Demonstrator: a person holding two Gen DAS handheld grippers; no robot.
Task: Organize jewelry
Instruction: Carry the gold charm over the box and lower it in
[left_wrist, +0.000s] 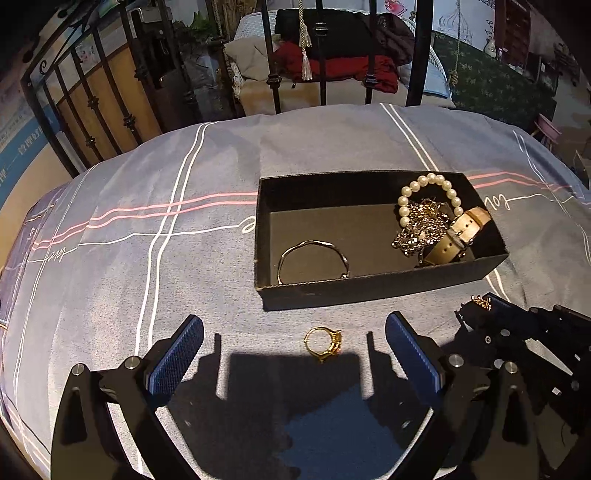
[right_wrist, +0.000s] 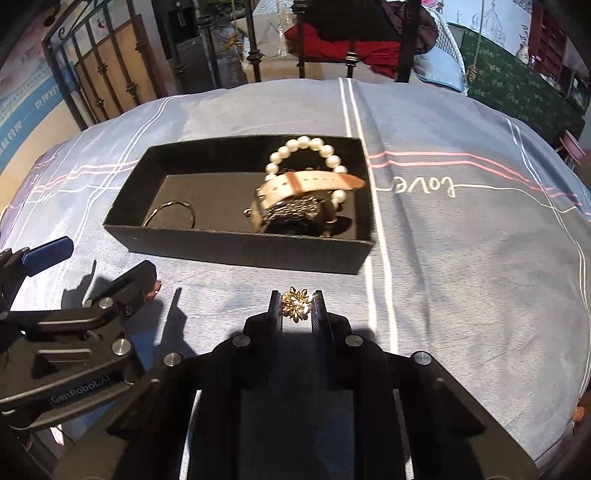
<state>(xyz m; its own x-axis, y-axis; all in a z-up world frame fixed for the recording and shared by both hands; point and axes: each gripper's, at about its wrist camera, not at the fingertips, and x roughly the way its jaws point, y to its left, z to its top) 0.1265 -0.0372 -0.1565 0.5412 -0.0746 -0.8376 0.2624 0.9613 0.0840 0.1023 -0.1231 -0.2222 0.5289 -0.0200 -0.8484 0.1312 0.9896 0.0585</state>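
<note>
On the grey striped bedsheet (left_wrist: 147, 221), a black cardboard box (left_wrist: 369, 291) held a pearl bracelet (left_wrist: 428, 184), bangle (left_wrist: 314, 258) and watch strap (left_wrist: 465, 229). The right gripper (right_wrist: 297, 306) pinched a gold leaf-shaped piece (right_wrist: 295, 304) (spiky, glittering); the left gripper (left_wrist: 295, 354) stood wide around a gold ring (left_wrist: 323, 343).

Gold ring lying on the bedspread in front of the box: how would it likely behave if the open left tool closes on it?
The gold ring is a small rigid hoop, probably light. Lying flat on soft bedspread, it may sink or slide rather than roll. Its smooth band could slip between the left tool's wide pads.
</note>
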